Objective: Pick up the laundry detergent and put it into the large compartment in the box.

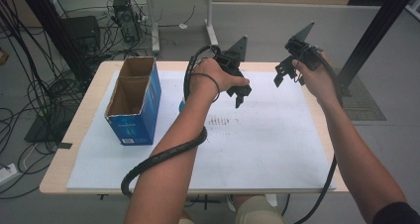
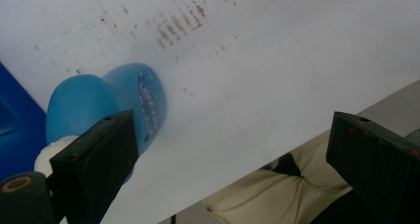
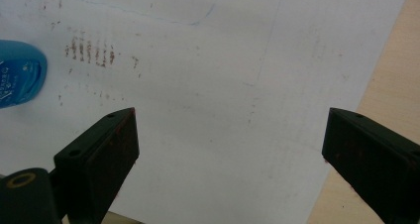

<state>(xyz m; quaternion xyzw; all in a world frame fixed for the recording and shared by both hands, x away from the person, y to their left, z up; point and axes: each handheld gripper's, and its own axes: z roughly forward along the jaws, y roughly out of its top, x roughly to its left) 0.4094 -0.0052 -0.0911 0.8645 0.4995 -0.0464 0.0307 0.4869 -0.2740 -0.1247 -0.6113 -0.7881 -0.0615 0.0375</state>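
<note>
Both tongs are up off the table here and neither one has anything in it. The left gripper [image 1: 241, 96] hangs over the middle of the white sheet [image 1: 267, 144], jaws spread wide and tipped downward, and in the left gripper view you can see bare paper between them. The right gripper [image 1: 283, 75] is held higher, out over the far right part of the table [image 1: 59, 179], jaws also standing well apart with just sheet and a strip of wood edge beyond them.

The thing they seem to be after is the blue bottle [image 2: 106, 105]. It's lying on its side on the sheet with a white cap end [image 2: 52, 152] pointing toward the near-left jaw in the left gripper view, close to the blue cardboard box [image 1: 133, 102] at the left side of the table. In the high view the left forearm mostly covers it, just a sliver of blue peeking out.

My guess is the wide jaws are there because the bottle is fat and rounded, so you need the full gap to get around it. The box stands open at the top, which looks like the spot the bottle might end up in, though I can't say for sure.
</note>
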